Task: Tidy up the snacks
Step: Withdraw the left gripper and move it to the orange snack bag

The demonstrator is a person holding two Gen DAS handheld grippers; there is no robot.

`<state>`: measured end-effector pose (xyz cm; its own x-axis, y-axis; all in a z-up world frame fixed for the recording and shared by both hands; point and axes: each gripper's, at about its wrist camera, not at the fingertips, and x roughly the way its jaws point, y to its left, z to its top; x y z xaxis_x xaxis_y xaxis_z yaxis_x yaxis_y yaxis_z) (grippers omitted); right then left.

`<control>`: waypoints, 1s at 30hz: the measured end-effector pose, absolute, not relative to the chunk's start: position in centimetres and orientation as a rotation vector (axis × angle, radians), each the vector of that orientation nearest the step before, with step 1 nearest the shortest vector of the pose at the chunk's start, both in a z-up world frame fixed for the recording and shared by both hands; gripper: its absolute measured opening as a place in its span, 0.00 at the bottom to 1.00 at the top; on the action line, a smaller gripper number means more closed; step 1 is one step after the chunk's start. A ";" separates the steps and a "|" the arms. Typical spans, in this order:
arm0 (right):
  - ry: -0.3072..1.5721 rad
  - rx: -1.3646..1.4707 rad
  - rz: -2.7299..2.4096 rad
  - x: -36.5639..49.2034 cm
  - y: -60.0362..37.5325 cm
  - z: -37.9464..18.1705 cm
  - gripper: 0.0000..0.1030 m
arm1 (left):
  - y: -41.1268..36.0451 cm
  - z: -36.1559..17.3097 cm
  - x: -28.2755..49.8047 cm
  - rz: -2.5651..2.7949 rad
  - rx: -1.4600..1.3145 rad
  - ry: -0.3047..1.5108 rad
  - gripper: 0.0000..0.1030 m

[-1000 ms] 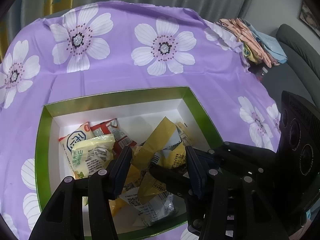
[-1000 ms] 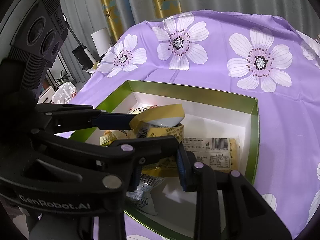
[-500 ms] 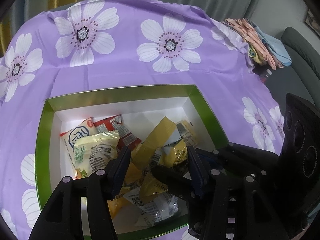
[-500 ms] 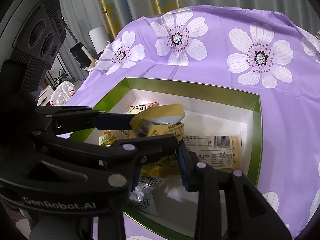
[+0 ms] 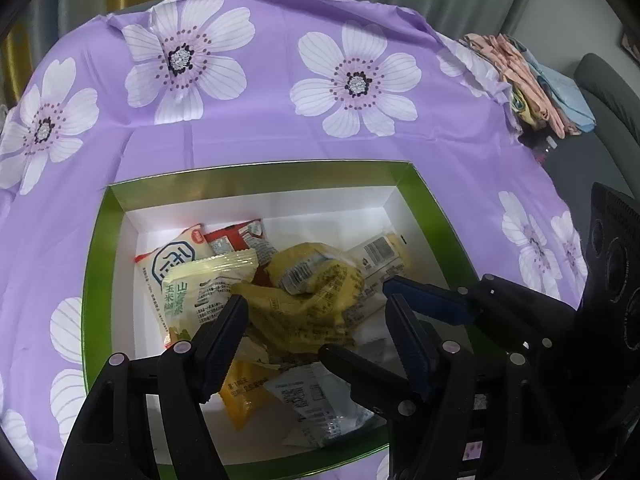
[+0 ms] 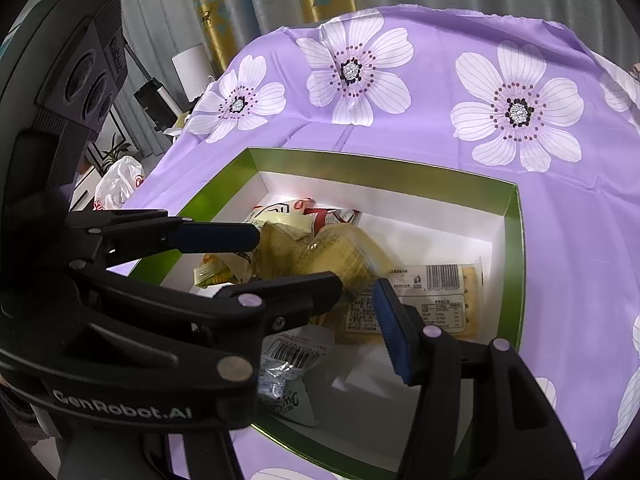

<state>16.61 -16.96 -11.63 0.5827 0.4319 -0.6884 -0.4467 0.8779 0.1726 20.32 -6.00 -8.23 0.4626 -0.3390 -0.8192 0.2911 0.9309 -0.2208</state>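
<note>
A green-rimmed white box (image 5: 96, 280) (image 6: 516, 240) holds several snack packets. A crumpled yellow packet (image 5: 312, 292) (image 6: 340, 256) lies on the pile, blurred in the right wrist view. My left gripper (image 5: 316, 304) (image 6: 298, 258) straddles it with jaws opening, and its pads stand clear of the packet. My right gripper (image 5: 372, 324) (image 6: 320, 284) reaches in from the right across the left one. Its jaws are also opening, with the packet loose between them. Its left finger is hidden behind the left gripper. A white-green packet (image 5: 200, 292) and a barcoded yellow packet (image 6: 440, 292) lie beside.
The box sits on a purple cloth with white flowers (image 5: 352, 80) (image 6: 516, 108). Folded clothes (image 5: 536, 80) and a grey sofa (image 5: 608, 92) are at the far right. Curtains hang behind, and a white plastic bag (image 6: 120, 184) lies off the table's left side.
Both grippers' jaws have spread wider. The yellow packet that stood upright between them has dropped flat onto the pile in the box.
</note>
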 end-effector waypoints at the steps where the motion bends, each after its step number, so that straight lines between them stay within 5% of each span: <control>1: 0.797 -0.018 0.513 16.6 -17.0 -11.6 0.55 | -5.9 -8.3 20.3 -0.383 -0.050 1.018 0.81; 7: 0.799 -0.022 0.507 16.5 -16.9 -11.7 0.58 | -5.7 -8.4 20.4 -0.374 -0.044 1.019 0.87; 12: 0.792 -0.018 0.479 16.3 -17.2 -11.6 0.71 | -5.4 -8.4 20.3 -0.360 -0.043 1.018 0.96; 30: 0.653 -0.074 0.411 12.4 -17.8 -8.2 0.79 | -2.9 -4.7 17.0 -0.237 -0.004 0.830 0.96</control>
<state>12.45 -17.76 -8.22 0.7170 0.3485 -0.6037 -0.3942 0.9170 0.0611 17.01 -2.87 -4.69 0.6501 -0.2101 -0.7302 0.2069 0.9736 -0.0960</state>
